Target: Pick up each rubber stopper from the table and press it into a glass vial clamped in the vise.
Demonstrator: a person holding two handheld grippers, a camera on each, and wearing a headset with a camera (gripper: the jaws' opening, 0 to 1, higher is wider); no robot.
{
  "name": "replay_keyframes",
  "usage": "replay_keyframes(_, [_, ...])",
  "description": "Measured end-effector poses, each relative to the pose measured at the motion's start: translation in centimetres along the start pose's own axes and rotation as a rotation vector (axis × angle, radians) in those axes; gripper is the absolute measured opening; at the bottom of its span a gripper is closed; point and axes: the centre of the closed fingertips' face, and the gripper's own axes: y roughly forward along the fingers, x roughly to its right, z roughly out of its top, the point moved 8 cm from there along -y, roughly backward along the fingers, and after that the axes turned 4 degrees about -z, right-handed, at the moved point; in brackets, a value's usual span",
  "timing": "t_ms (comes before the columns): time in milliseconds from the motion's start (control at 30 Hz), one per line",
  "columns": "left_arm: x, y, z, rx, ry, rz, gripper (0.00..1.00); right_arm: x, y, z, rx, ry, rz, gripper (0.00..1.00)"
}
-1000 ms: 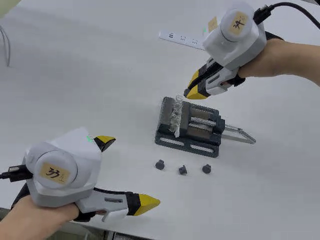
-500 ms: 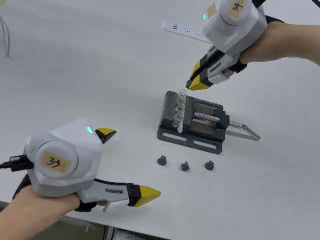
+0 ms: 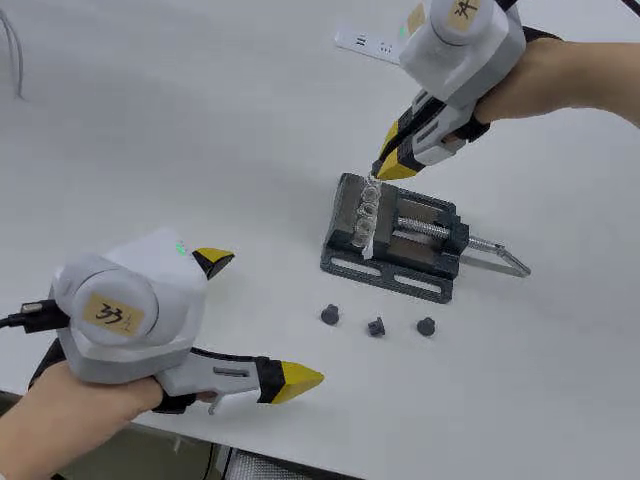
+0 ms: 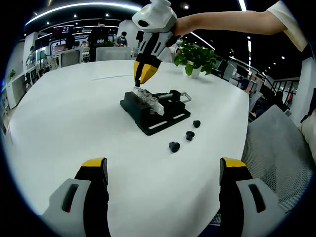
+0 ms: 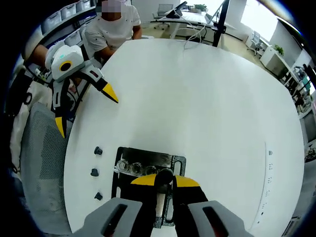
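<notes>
My right tongs (image 5: 165, 180) were closed on a small black rubber stopper (image 5: 165, 176), poised over the row of clear glass vials (image 3: 366, 211) clamped in the dark metal vise (image 3: 420, 245). My left tongs (image 4: 163, 165) hung wide open over the white bench (image 3: 150, 150), holding nothing. Three more black stoppers (image 3: 376, 326) lay on the bench beside the vise.

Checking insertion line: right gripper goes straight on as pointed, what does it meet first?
Probably the end glass vial in the vise; the right gripper holds a rubber stopper almost over it. Depth unclear.
</notes>
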Motion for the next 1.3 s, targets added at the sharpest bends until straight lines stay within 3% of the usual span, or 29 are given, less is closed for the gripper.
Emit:
replay_keyframes(433, [0.03, 0.21, -0.13, 0.000, -0.009, 0.000, 0.93, 0.48, 0.51, -0.25, -0.024, -0.011, 0.003, 0.07])
replay_keyframes(733, [0.14, 0.47, -0.15, 0.002, -0.017, -0.005, 0.93, 0.63, 0.72, 0.27, -0.079, -0.026, 0.004, 0.07])
replay_keyframes(1300, [0.35, 0.89, -0.06, 0.010, -0.019, -0.021, 0.93, 0.31, 0.85, 0.47, -0.131, 0.148, -0.030, 0.06])
